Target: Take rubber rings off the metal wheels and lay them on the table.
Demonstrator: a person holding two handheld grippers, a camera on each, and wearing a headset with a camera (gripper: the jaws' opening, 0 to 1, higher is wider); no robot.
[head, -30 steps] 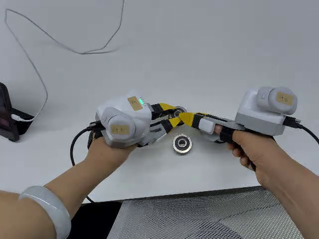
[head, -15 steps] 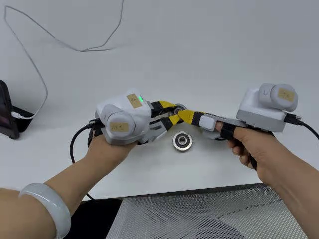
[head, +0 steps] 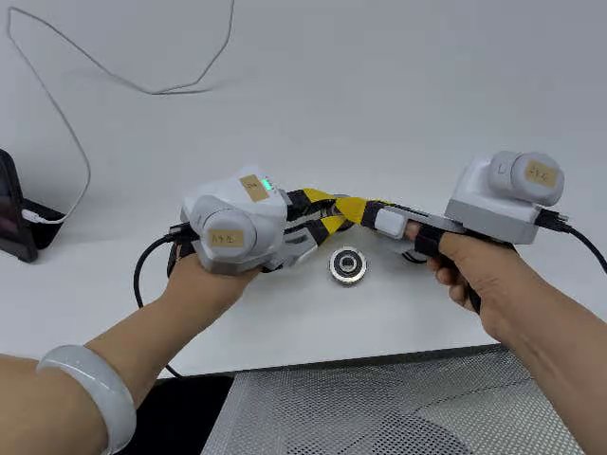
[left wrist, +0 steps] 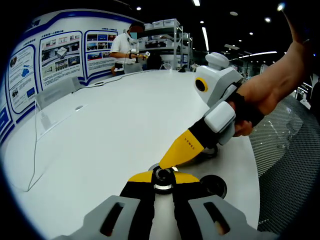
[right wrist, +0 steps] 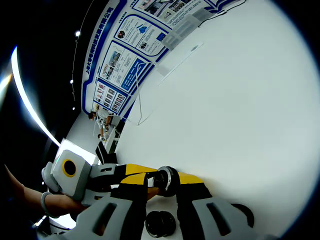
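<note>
- Head view: a white counter [head: 379, 114] with a thin cable [head: 142, 90] looping across its far side. Two hand-held tools meet at the centre. The left tool [head: 329, 214] points right and the right tool [head: 348, 209] points left, with their yellow tips touching or nearly touching. A second wheel [head: 347, 265] lies flat on the counter just in front of the tips.
- Left gripper view: the left tool's [left wrist: 163, 178] jaws are closed narrowly on a small metal wheel [left wrist: 163, 174], held above the counter. The right tool's [left wrist: 169, 160] yellow tip comes in from the right and meets the wheel's edge. The second wheel [left wrist: 213, 185] lies on the counter just beside them.
- Right gripper view: the right tool's [right wrist: 167, 188] jaws sit close together on either side of the metal wheel [right wrist: 167, 180], which carries a dark rubber ring [right wrist: 175, 181]. I cannot tell whether they pinch the ring. The left tool [right wrist: 142, 180] grips the wheel from the left.
</note>
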